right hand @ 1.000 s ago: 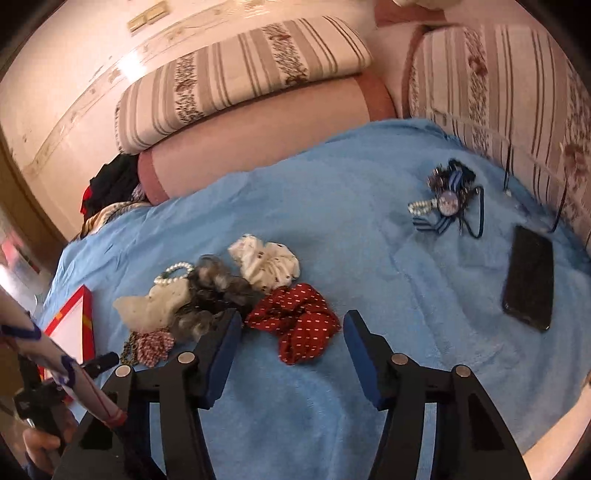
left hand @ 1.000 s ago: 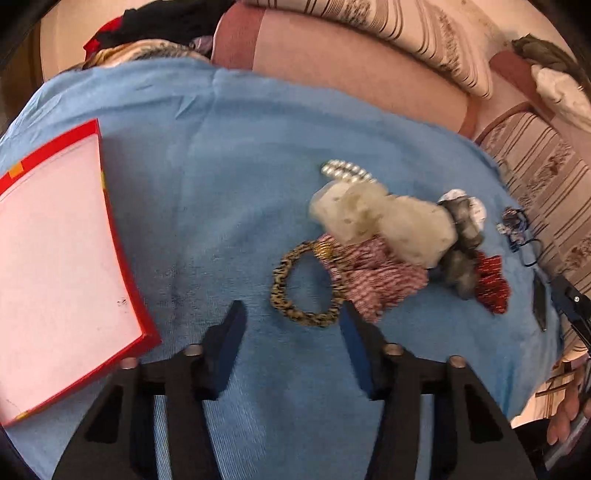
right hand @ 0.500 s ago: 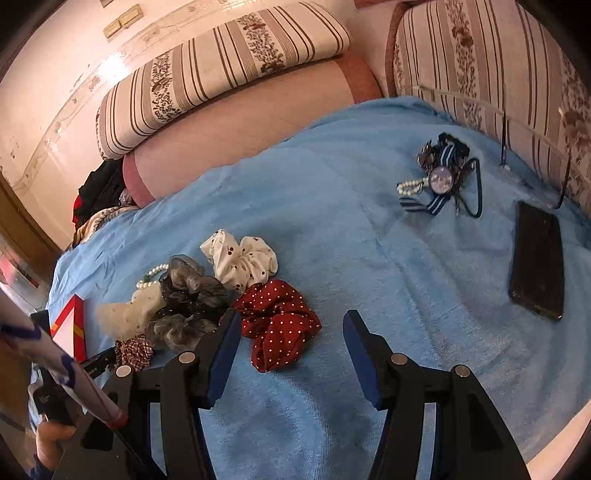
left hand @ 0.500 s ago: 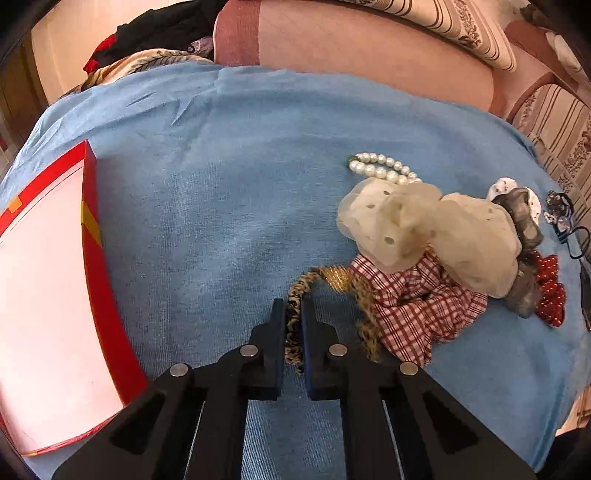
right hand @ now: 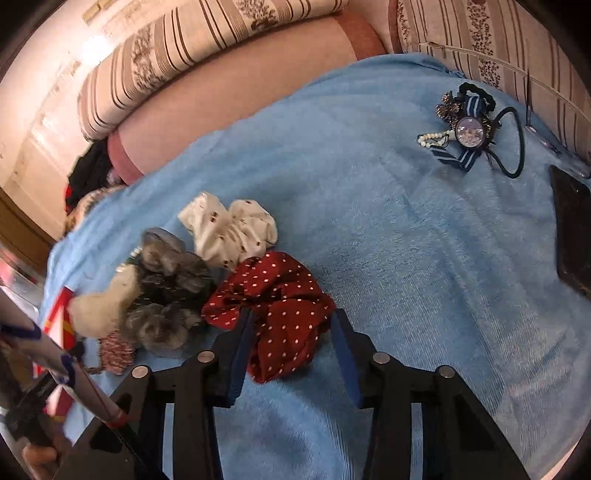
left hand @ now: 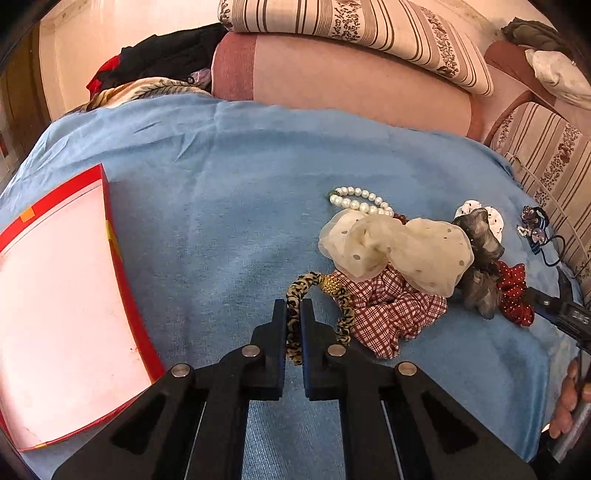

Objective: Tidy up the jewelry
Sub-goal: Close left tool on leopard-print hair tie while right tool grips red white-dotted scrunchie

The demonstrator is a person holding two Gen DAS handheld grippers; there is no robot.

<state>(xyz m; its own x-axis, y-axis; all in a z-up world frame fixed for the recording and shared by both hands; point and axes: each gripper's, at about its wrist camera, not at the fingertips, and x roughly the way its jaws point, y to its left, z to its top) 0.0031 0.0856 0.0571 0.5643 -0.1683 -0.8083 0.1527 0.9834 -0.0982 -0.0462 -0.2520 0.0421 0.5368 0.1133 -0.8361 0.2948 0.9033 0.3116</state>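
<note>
My left gripper (left hand: 293, 308) is shut on a leopard-print hair band (left hand: 341, 302) lying on the blue blanket. Beside it lie a red checked scrunchie (left hand: 391, 317), a cream dotted scrunchie (left hand: 399, 247), a pearl bracelet (left hand: 360, 199) and a grey scrunchie (left hand: 480, 258). The open red box (left hand: 55, 295) lies at the left. My right gripper (right hand: 291, 321) is open, its jaws on either side of a red polka-dot scrunchie (right hand: 280, 295). A white scrunchie (right hand: 232, 229) and the grey scrunchie (right hand: 166, 288) lie beyond it.
A blue striped brooch with beads and a black hair tie (right hand: 469, 129) lies at the far right of the blanket. A black phone (right hand: 572, 229) lies at the right edge. Striped cushions (left hand: 354, 29) and a pink bolster (left hand: 351, 81) border the back. Clothes (left hand: 155, 62) pile up back left.
My left gripper closed onto the leopard-print band and still holds it. My right gripper came down and forward, so the red polka-dot scrunchie now sits between its open jaws.
</note>
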